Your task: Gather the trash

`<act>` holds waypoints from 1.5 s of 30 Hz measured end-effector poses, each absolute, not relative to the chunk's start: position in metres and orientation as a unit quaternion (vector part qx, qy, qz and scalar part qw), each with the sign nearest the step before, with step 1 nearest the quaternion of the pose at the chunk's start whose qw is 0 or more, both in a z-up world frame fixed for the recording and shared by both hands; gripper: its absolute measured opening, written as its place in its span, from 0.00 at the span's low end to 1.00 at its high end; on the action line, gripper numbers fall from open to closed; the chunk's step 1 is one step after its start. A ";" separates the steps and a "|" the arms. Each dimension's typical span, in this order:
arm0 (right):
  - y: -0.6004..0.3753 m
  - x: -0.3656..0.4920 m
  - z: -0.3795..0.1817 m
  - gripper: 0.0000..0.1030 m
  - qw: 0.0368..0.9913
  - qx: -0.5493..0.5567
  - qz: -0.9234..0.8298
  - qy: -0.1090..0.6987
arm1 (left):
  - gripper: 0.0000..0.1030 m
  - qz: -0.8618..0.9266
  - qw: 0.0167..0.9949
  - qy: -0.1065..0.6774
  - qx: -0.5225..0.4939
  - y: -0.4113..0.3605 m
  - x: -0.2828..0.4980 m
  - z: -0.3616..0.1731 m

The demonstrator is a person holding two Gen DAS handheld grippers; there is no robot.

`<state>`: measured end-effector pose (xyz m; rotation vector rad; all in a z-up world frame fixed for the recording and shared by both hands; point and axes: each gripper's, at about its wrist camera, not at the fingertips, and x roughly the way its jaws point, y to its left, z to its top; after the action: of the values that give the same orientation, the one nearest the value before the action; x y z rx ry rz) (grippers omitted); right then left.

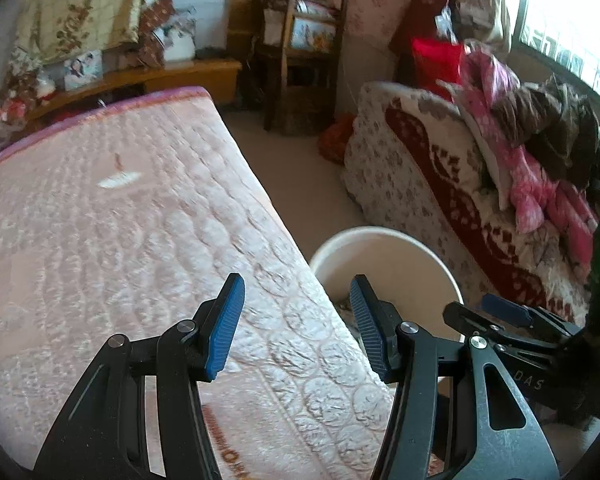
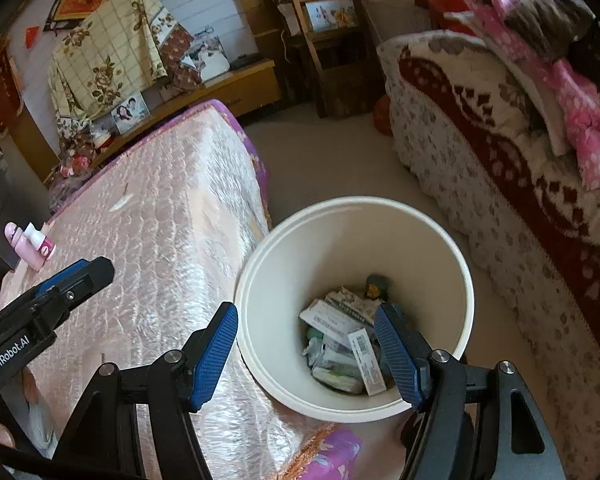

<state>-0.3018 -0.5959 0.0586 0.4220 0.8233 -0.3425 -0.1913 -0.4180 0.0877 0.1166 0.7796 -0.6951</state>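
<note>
Just above the bin, the right gripper [image 2: 306, 344] hangs with its 2 blue pads spread and nothing between them. Below it, the cream bin [image 2: 440, 248] stands on the floor, touching the pink quilted mattress [image 2: 172, 216], with the trash [image 2: 342, 340] of cartons and wrappers piled at its bottom. Beside it, the left gripper [image 1: 296, 320] is likewise spread and empty over the mattress edge. Farther off, 2 pink bottles [image 2: 30, 244] sit on the mattress.

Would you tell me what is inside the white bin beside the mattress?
The white bin holds a heap of small cartons and wrappers at the bottom; whatever lies beneath that heap is covered.
</note>
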 end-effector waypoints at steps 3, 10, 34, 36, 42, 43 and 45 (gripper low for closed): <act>-0.584 -0.304 0.072 0.67 0.891 0.180 -0.174 0.378 | 0.52 -0.328 0.878 0.346 0.042 -0.403 -0.195 0.100; -0.561 -0.312 0.102 0.68 0.911 0.141 -0.197 0.335 | 0.52 -0.308 0.903 0.293 0.059 -0.375 -0.209 0.127; -0.503 -0.360 0.169 0.86 0.943 0.103 -0.221 0.226 | 0.60 -0.292 0.930 0.218 0.041 -0.317 -0.263 0.173; -0.501 -0.361 0.172 0.87 0.944 0.102 -0.219 0.225 | 0.60 -0.291 0.931 0.219 0.041 -0.316 -0.264 0.174; -0.496 -0.363 0.178 0.88 0.947 0.097 -0.215 0.220 | 0.60 -0.289 0.931 0.220 0.038 -0.313 -0.265 0.174; -0.495 -0.363 0.179 0.88 0.947 0.096 -0.215 0.219 | 0.60 -0.289 0.931 0.221 0.037 -0.312 -0.265 0.174; -0.494 -0.364 0.180 0.88 0.947 0.093 -0.216 0.218 | 0.60 -0.287 0.931 0.223 0.037 -0.311 -0.266 0.173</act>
<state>-0.3640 -0.4939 0.1798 0.1902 0.4431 -0.4403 -0.2659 -0.3111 0.1731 0.0767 0.4561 -0.5879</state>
